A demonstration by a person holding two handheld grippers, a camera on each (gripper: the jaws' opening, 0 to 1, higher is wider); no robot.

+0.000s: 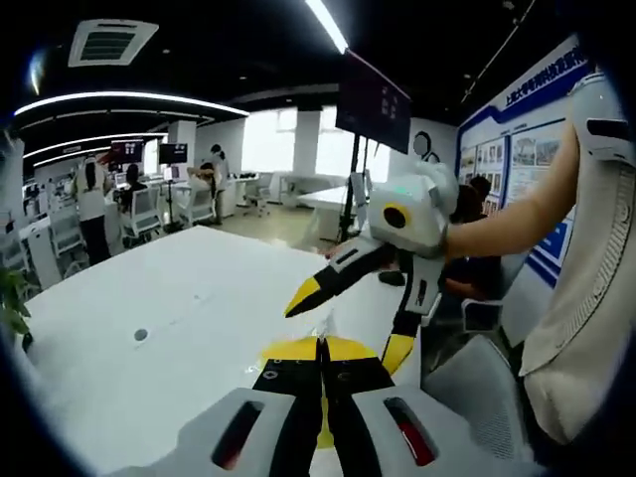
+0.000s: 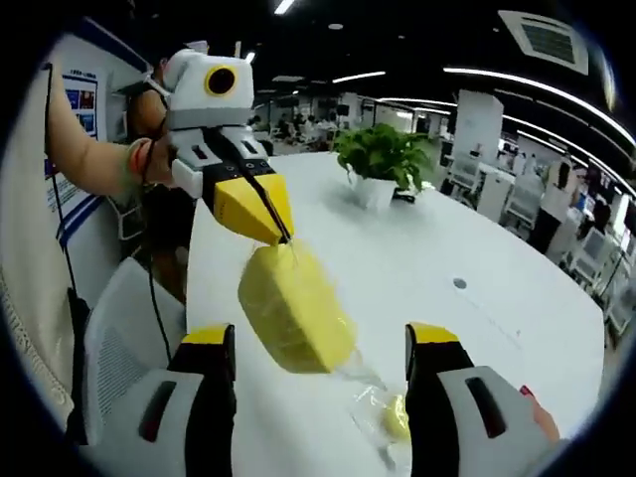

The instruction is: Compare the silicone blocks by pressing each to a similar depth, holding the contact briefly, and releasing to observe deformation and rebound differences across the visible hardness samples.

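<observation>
A: How do the jaws stand?

B: The left gripper (image 2: pixel 266 211) is clamped together on the clear wrapping of the yellow silicone block (image 2: pixel 295 306), which hangs from it above the white table (image 2: pixel 477 248), near its edge. The right gripper (image 1: pixel 343 318) is spread wide apart, holding nothing.

A: Anything further out?

B: A potted plant (image 2: pixel 381 159) stands toward the far edge.

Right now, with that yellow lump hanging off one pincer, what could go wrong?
The left gripper seems to pinch only the top edge of the yellow block, wrapped in clear film, so it might slip and drop onto the white table. The right gripper stands open around it without touching; closing off-centre could knock it loose.
</observation>
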